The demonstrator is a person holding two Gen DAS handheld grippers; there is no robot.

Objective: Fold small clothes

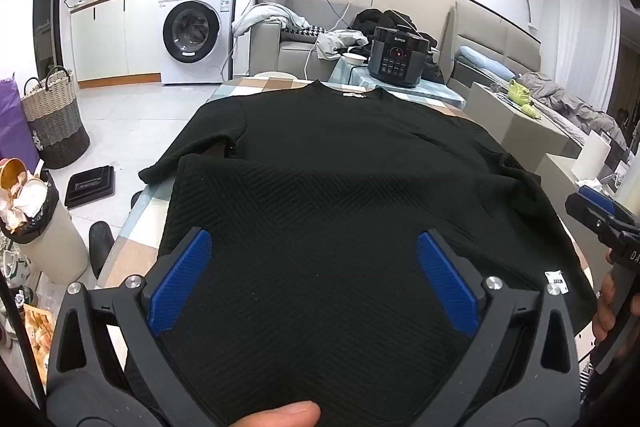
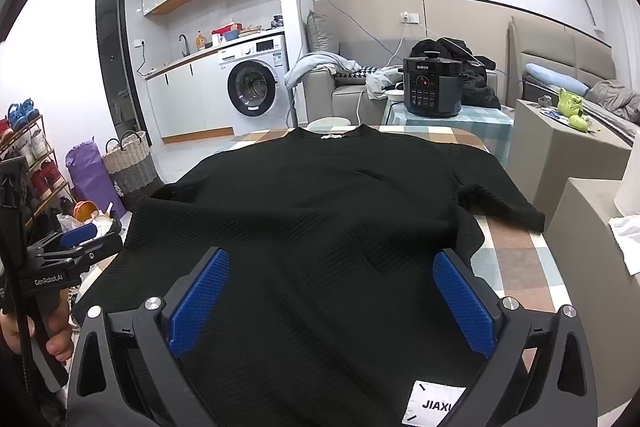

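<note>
Small flat: washing machine (image 1: 192, 31) under a kitchen counter, grey sofa, black pressure cooker (image 1: 396, 57) beyond a checked tablecloth (image 1: 136, 211).

Left wrist view: black sweater (image 1: 320, 155) spread flat on the cloth, neck at the far edge, sleeve ends drooping off both sides. Left gripper (image 1: 312, 247) above the near hem, jaws spread wide, nothing pinched. White label (image 1: 555, 281) near the right finger.

Right wrist view: right gripper (image 2: 330, 267) likewise wide apart over the hem, gripping nothing.
</note>
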